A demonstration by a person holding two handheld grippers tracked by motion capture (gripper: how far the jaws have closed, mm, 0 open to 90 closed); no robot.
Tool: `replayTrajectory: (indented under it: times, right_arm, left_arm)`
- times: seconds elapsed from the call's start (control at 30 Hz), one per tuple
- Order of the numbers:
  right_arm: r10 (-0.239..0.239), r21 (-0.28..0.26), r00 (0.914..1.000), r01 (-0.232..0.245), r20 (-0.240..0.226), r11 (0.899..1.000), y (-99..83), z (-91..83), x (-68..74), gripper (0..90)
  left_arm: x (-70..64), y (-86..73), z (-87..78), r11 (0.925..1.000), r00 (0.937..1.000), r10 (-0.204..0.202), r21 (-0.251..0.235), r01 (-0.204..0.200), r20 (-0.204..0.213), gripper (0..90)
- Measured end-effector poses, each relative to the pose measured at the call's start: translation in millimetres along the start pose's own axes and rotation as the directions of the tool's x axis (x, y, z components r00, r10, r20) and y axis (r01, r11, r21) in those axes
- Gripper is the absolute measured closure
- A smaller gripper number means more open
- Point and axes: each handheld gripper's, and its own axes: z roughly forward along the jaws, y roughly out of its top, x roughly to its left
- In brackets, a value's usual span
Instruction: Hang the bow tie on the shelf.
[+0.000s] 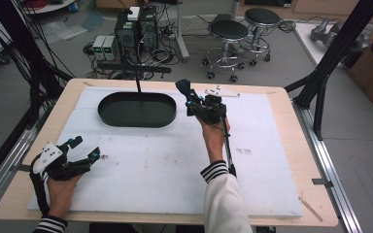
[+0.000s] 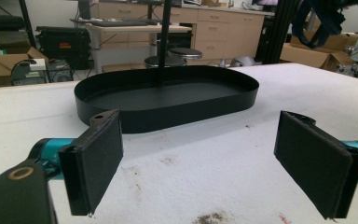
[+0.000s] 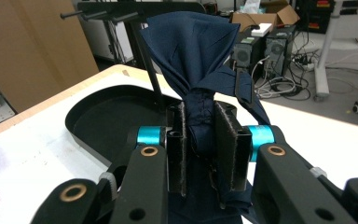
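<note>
A navy bow tie [image 3: 191, 46] is pinched at its knot by my right gripper [image 3: 200, 144], which is shut on it. In the high view that gripper [image 1: 190, 97] is raised over the mat, just right of a black oval tray [image 1: 126, 109], with the bow tie [image 1: 183, 87] pointing toward the tray. A thin black stand [image 1: 137, 82] rises from the tray and carries a crossbar with pegs [image 3: 121, 11]. My left gripper [image 1: 87, 146] rests at the near left of the mat, open and holding nothing. Its pads [image 2: 98, 158] face the tray [image 2: 168, 100].
A white foam mat [image 1: 165, 160] covers most of the wooden table. Beyond the far edge stand two stools [image 1: 229, 31] and computer towers [image 1: 136, 29] among cables. A black frame post [image 1: 320, 82] rises at the right edge.
</note>
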Motion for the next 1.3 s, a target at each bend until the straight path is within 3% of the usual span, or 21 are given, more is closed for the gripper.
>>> replayTrajectory:
  times: [0.1,0.33,0.37,0.5,0.6,1.03,1.3]
  right_arm:
    - [-0.019,-0.017,0.9998,0.019,0.004,1.000,4.5,4.4,3.0,74.7]
    - [-0.008,-0.015,1.0000,0.008,0.005,1.000,14.8,13.6,4.0,74.7]
    - [-0.013,-0.046,0.9998,0.014,0.015,0.999,17.9,14.9,5.0,74.8]
    - [0.015,-0.033,0.9998,-0.015,0.011,0.999,21.7,17.9,3.4,74.7]
    - [0.022,-0.055,0.9998,-0.021,0.003,0.998,27.1,19.8,5.9,74.8]
    - [0.000,-0.083,0.9996,-0.003,-0.028,0.997,51.1,35.7,23.7,74.8]
    - [-0.008,-0.082,0.9990,0.005,-0.043,0.997,55.2,47.8,33.1,74.7]
  left_arm:
    - [0.0,0.0,0.0,1.0000,1.0000,-0.001,0.000,0.001,0.000,15.9]
    - [0.0,0.0,0.0,1.0000,1.0000,0.000,0.000,0.000,0.000,15.9]
    - [0.0,0.0,0.0,1.0000,1.0000,0.000,0.000,0.000,0.000,15.9]
    - [0.1,0.1,0.1,1.0000,1.0000,-0.001,0.002,0.001,0.000,15.9]
    - [-0.1,0.0,0.3,1.0000,1.0000,0.000,0.000,0.000,-0.001,15.9]
    - [-0.1,0.0,0.4,1.0000,1.0000,-0.001,0.000,0.001,0.000,15.9]
    - [0.2,0.0,0.4,1.0000,1.0000,-0.001,0.001,0.001,-0.001,15.9]
